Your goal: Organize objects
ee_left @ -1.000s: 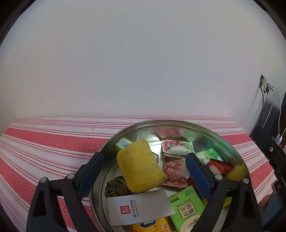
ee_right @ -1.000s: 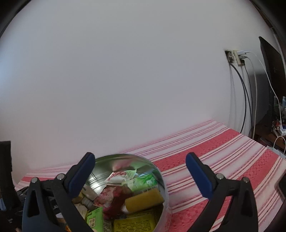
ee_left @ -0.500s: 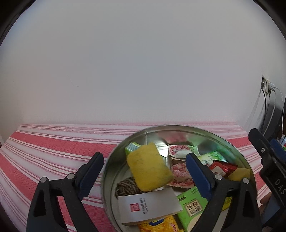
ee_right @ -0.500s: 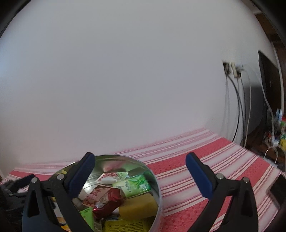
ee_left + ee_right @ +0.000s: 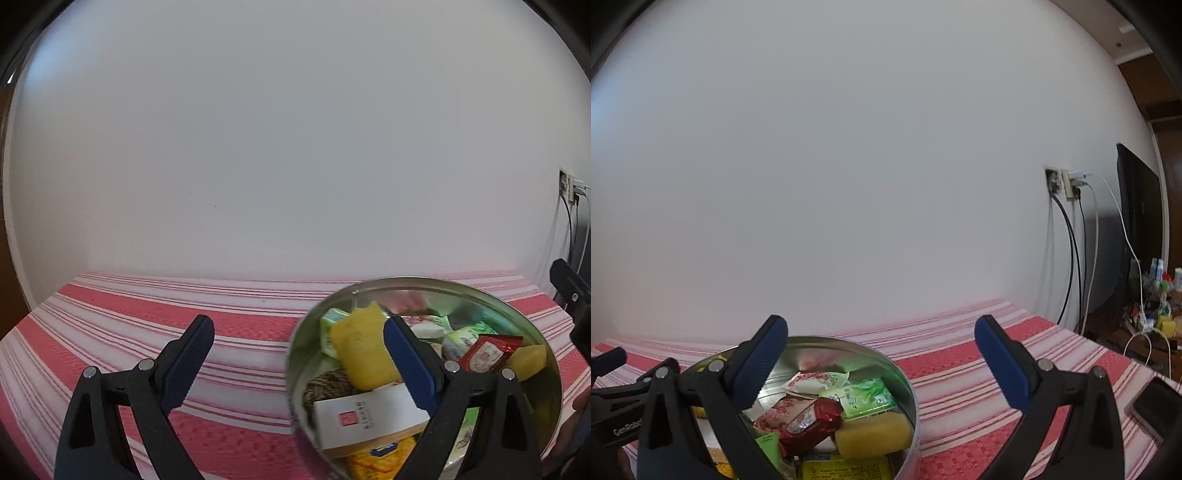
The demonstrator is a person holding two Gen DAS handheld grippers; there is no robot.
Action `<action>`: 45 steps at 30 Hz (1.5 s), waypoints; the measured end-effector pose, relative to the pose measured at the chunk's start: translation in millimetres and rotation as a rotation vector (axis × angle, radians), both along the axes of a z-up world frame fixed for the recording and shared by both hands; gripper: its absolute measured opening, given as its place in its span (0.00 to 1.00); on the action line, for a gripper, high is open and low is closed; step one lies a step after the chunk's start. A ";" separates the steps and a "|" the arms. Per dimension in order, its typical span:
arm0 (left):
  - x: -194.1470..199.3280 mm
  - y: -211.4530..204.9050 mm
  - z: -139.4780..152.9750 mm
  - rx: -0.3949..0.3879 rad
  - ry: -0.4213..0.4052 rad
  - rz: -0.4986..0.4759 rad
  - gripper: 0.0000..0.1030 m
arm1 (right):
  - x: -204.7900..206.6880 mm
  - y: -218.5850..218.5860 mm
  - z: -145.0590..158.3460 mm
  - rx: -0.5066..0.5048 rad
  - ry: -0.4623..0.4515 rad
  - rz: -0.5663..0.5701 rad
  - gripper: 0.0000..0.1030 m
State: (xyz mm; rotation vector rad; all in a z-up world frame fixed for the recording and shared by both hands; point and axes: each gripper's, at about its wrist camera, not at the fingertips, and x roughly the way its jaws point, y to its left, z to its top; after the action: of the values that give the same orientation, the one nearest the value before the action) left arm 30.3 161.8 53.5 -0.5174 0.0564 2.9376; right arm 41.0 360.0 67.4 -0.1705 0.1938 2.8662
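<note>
A round metal tin (image 5: 406, 281) full of small things stands on the red-and-white striped cloth (image 5: 147, 314). Inside lie a yellow sponge (image 5: 360, 350), a white card (image 5: 365, 417), a red packet (image 5: 487, 350) and a ball of twine (image 5: 328, 386). My left gripper (image 5: 299, 354) is open and holds nothing; its right finger hangs over the tin, its left finger over the cloth. In the right wrist view the tin (image 5: 910, 391) sits low left, with a green packet (image 5: 864, 397) and a second sponge (image 5: 871, 435). My right gripper (image 5: 882, 360) is open and holds nothing.
A white wall runs close behind the table. Wall sockets (image 5: 1067, 184) with hanging cables and a dark monitor (image 5: 1137, 229) are at the right. A phone (image 5: 1156, 406) lies on the cloth near the right edge. Striped cloth stretches left of the tin.
The left gripper has swung left, so the tin now sits at the right of its view. The right gripper has turned right, bringing the sockets and monitor further in. Both stayed open.
</note>
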 end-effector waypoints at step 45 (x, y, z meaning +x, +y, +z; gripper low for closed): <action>12.6 -18.4 -18.6 0.014 0.010 -0.018 0.92 | 51.6 -71.0 2.5 0.123 0.087 -0.098 1.00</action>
State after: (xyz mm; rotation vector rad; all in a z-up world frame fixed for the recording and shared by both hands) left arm 42.9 143.4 35.0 -0.4972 0.0409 2.9215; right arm 92.7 288.9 69.9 -0.0116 0.0415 2.7792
